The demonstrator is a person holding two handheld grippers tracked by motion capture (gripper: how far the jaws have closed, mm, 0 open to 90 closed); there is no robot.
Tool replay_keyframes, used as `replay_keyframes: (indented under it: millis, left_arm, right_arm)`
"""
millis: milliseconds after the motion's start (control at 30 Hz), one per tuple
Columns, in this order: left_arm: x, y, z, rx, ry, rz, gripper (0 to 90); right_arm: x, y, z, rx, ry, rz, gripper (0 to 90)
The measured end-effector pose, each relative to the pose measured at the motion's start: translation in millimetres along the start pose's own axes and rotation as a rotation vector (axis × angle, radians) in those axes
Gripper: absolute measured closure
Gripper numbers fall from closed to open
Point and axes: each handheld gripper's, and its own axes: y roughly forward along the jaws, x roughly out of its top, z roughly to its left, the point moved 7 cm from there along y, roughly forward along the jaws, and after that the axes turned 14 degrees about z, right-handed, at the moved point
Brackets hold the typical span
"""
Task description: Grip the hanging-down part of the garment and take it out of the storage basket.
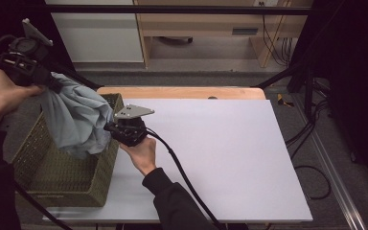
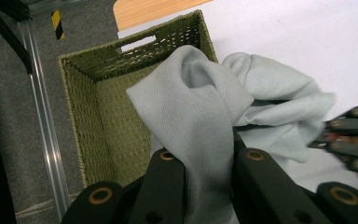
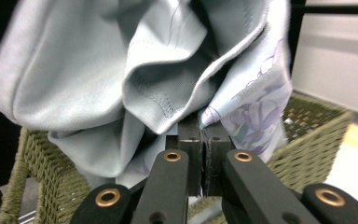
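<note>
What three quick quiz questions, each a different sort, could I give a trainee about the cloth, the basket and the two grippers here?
1. True or false: the pale blue cloth lies flat on the white table.
2. Which gripper holds the cloth higher: A left gripper, B right gripper?
3. Fill in: the cloth hangs over the woven green ____.

Key: 1 false, both grippers hold it up, their jaws shut on it. 2 A. 3 basket.
</note>
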Motion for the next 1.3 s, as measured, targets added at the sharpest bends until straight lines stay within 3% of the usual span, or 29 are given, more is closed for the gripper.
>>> replay_keyframes:
  millis: [433, 767, 867, 1033, 1300]
  left_arm:
    - [0.1, -1.4, -1.9, 0.005, -0.005, -0.006, 83.7]
    - [2.2, 0.1, -6.8, -0.003, 0.006, -0.006, 83.7]
    - [2.8, -0.2, -9.4, -0.006, 0.012, -0.008, 83.7]
    - [4.6, -0.3, -14.1, -0.008, 0.021, -0.007, 83.7]
    - [7.2, -0.1, -18.5, -0.008, 0.03, -0.003, 83.7]
  right_arm:
    - [24.4, -67.2, -12.5, -0.067, -0.04, -0.09, 89.5]
    - [45.8, -107.4, -13.2, -0.122, -0.071, -0.15, 89.6]
    - [54.8, -121.9, -11.1, -0.142, -0.089, -0.193, 89.6]
    - [57.8, -128.7, -10.3, -0.158, -0.085, -0.22, 89.6]
    - [37.3, -119.9, -17.7, -0.176, -0.091, -0.164, 89.4]
